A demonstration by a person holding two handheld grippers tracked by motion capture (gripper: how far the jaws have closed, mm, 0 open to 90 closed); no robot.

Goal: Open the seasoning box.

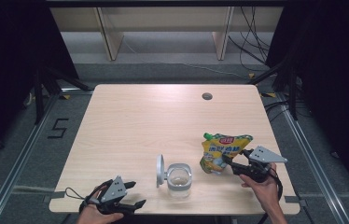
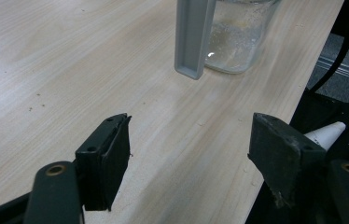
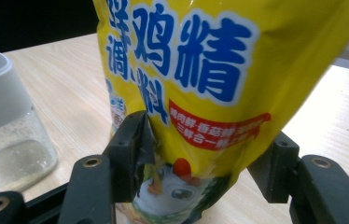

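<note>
- Pouch [image 3: 196, 84] of yellow seasoning stands upright near the right edge of the table [image 1: 130, 121], green cap on top, just to the right of the glass jar [image 1: 180, 180].
- My right gripper [image 1: 232, 164] has its jaws on either side of the pouch's lower half; in the right gripper view the left pad is against the film and the other sits close behind the far side. I read it as clenching on the pouch, though I cannot tell how firm the hold is.
- I would squeeze until the film dimples, no harder, and keep the grip low so the pouch stays upright.
- The jar's grey lid [image 2: 193, 37] stands swung open on its left, so the mouth is free.
- My left gripper [image 1: 128, 204] rests released at the near edge, nothing between its jaws; I judge it should come up to steady the jar.
</note>
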